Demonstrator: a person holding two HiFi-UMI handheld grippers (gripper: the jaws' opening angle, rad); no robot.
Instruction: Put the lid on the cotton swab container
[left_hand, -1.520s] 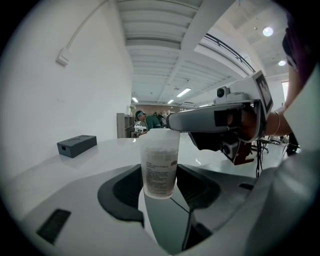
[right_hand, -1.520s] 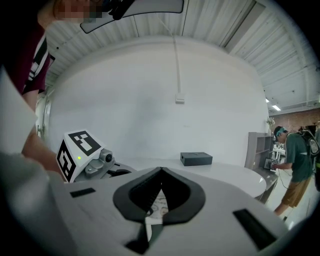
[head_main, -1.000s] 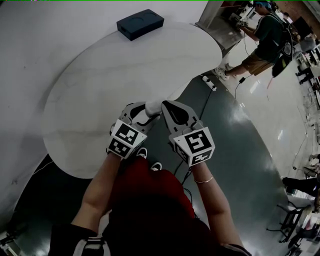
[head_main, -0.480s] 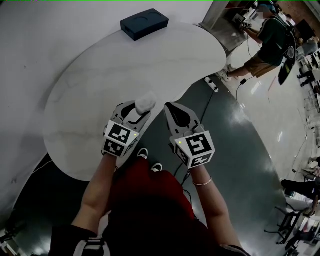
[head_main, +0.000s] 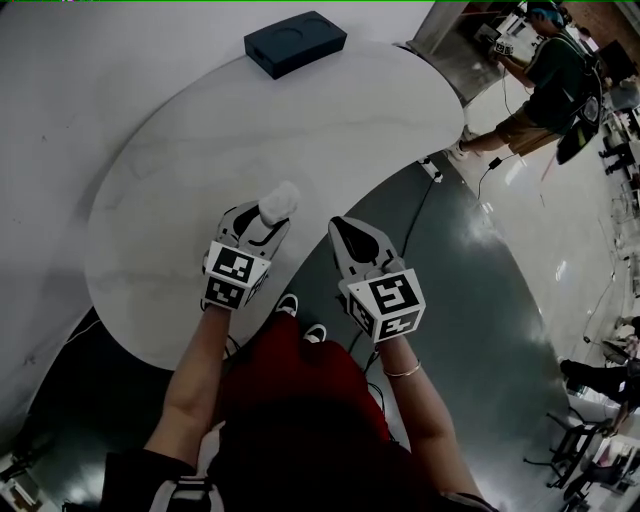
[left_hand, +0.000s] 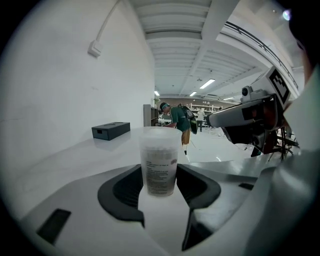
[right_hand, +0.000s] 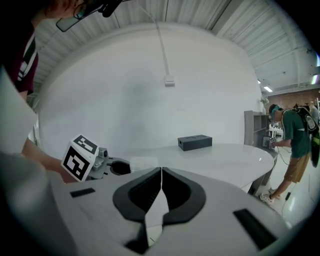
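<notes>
— Cotton swab container (left_hand: 159, 160): it is pinched upright between the pads of the left claw (head_main: 262, 222). The label is turned toward the claw's camera, and swab tips are seen packed behind the cloudy wall.
— And it is held over the worktop (head_main: 330, 120), on the near side, well apart from the dark box (head_main: 295, 42) that is set at the far edge. Whether the base is touching the worktop cannot be told.
— The lid? A pale band is seen round the top, but whether that is the lid cannot be made out.
— The right claw (head_main: 345, 238) is pressed together, pad against pad, with nothing caught between. It is held just off the worktop's near edge, over the grey floor (head_main: 470, 300), farther from the dark box than the container is.
— Off to the right of the dark box, past the worktop's end, a person (head_main: 545, 85) in a green top is seen standing at a bench.
</notes>
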